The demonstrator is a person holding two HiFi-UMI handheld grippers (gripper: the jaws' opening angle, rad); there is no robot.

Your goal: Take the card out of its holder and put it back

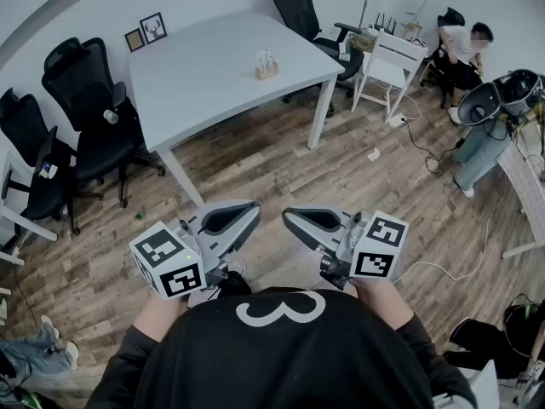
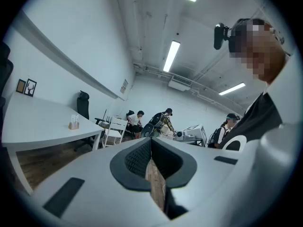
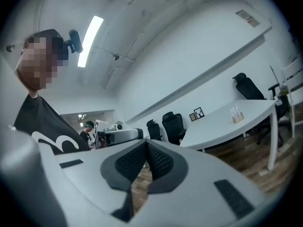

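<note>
The wooden card holder (image 1: 266, 66) with white cards upright in it stands on the white table (image 1: 204, 83), near its right edge. It also shows small and far off, as the holder (image 2: 73, 123) in the left gripper view and the holder (image 3: 236, 114) in the right gripper view. I stand a few steps back from the table on the wood floor. Both grippers are held close to my chest, tips pointing toward each other. The left gripper (image 1: 253, 209) is shut and holds nothing. The right gripper (image 1: 288, 216) is likewise shut and empty. In the gripper views, the left gripper (image 2: 150, 142) and the right gripper (image 3: 147, 146) show ribbed pads pressed together.
Black office chairs (image 1: 89, 109) line the table's left side, and another chair (image 1: 298, 7) sits behind it. Two picture frames (image 1: 146, 32) lean on the wall. A white chair (image 1: 387, 66), people (image 1: 464, 45) and floor cables (image 1: 426, 147) fill the right.
</note>
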